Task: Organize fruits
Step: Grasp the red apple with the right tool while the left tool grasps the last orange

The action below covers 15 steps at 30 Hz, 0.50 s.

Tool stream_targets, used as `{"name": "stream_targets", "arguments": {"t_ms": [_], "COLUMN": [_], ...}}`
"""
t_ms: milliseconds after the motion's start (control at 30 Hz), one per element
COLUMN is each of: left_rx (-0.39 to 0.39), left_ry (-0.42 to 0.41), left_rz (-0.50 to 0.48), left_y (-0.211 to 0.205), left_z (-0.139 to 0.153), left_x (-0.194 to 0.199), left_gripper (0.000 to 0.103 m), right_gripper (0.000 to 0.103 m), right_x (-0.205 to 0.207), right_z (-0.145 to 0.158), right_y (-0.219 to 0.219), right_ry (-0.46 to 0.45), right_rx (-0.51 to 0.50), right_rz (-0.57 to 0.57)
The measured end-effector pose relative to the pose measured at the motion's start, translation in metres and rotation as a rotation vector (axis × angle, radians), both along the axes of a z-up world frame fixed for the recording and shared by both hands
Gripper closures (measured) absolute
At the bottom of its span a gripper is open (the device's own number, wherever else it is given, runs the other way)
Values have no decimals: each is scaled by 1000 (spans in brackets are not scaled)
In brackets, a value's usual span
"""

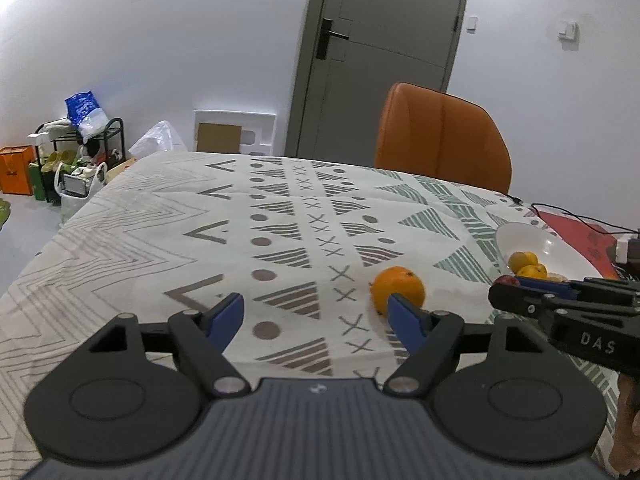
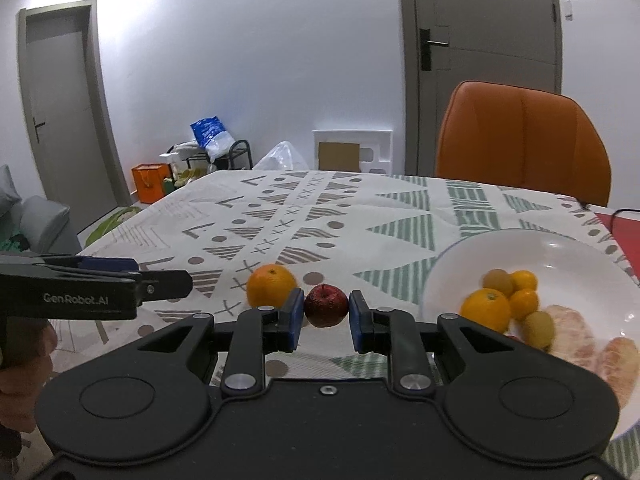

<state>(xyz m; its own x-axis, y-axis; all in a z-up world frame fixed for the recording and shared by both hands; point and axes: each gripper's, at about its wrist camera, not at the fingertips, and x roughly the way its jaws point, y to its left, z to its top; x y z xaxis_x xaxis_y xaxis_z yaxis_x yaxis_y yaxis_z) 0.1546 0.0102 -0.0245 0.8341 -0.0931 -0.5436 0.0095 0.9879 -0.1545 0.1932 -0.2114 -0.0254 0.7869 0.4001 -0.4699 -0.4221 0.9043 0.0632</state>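
A table covered with a patterned tablecloth (image 1: 168,216) fills both wrist views, with an orange chair (image 2: 520,140) pulled up at its far side and a grey door (image 1: 380,40) in the white wall behind. The right gripper (image 2: 326,312) has its two blue pads pressed against the sides of a small red apple (image 2: 326,305) — a firm grip, with the apple held between the fingertips. Just beyond it, a loose orange (image 2: 271,285) sits on the cloth. To the right stands a white bowl (image 2: 560,248) that already holds another orange, several smaller yellow-orange fruits, a greenish one and peeled pale citrus segments. The left gripper (image 1: 316,316) has its blue-tipped fingers spread wide with nothing between them — its right fingertip overlaps the loose orange in the left view, and whether they touch cannot be told. Bags and a small rack (image 1: 88,152) clutter the floor by the far wall.
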Motion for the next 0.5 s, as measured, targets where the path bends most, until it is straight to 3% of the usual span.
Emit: {"name": "stream_targets", "arguments": {"t_ms": [500], "left_rx": [25], "left_ry": [2], "left_rz": [-92], "left_y": [-40], "left_z": [-5], "left_x": [26], "left_gripper": [28], "right_gripper": [80], "right_x": [-12], "right_z": [5], "right_y": [-46], "right_ry": [-10], "right_rx": [54], "right_rz": [-96]}}
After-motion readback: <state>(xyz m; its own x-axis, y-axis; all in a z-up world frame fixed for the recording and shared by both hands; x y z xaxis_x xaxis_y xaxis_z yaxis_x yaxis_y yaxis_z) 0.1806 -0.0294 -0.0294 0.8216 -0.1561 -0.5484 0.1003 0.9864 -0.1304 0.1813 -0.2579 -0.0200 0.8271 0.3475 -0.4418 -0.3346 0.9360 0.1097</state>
